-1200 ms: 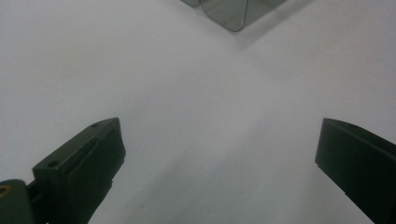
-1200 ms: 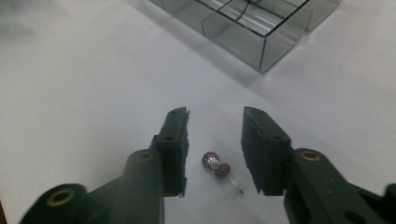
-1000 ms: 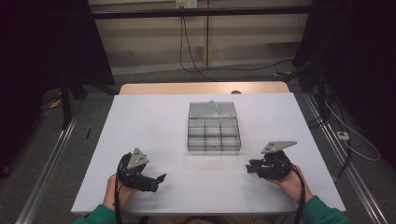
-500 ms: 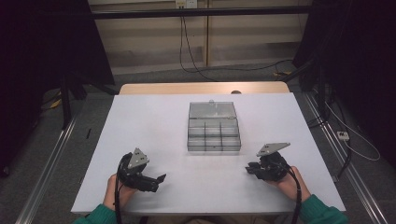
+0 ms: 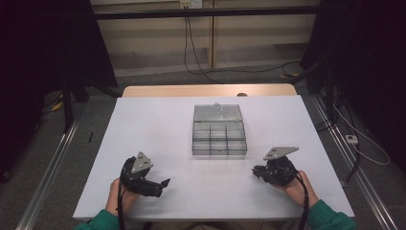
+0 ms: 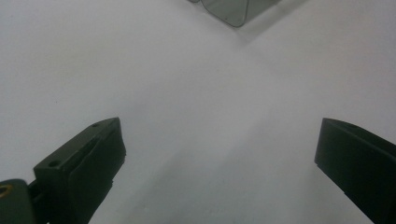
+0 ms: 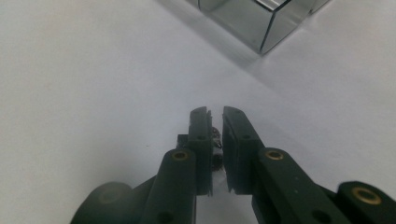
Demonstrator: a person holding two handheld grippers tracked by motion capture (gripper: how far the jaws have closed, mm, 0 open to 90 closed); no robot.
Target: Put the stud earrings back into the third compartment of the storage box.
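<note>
A clear plastic compartment box (image 5: 219, 136) stands mid-table with its lid (image 5: 216, 113) laid open behind it. My left gripper (image 5: 163, 184) rests near the front left edge. In the left gripper view its fingers (image 6: 93, 154) stand wide apart over bare table. My right gripper (image 5: 258, 171) lies at the front right, pointing left. Its jaws have just been closing, and in the right gripper view (image 7: 215, 114) they are nearly together, pinching a small dark part (image 7: 215, 135) that is too small to identify. One corner of the box (image 7: 252, 18) lies ahead of them.
The white table (image 5: 158, 124) has wide bare areas on both sides of the box. A wooden strip (image 5: 206, 90) runs along its far edge. Cables (image 5: 201, 57) lie on the floor beyond. A corner of the box (image 6: 233, 9) lies at the top of the left gripper view.
The right gripper's top plate has tipped slightly. The left gripper and the box stay as they were.
</note>
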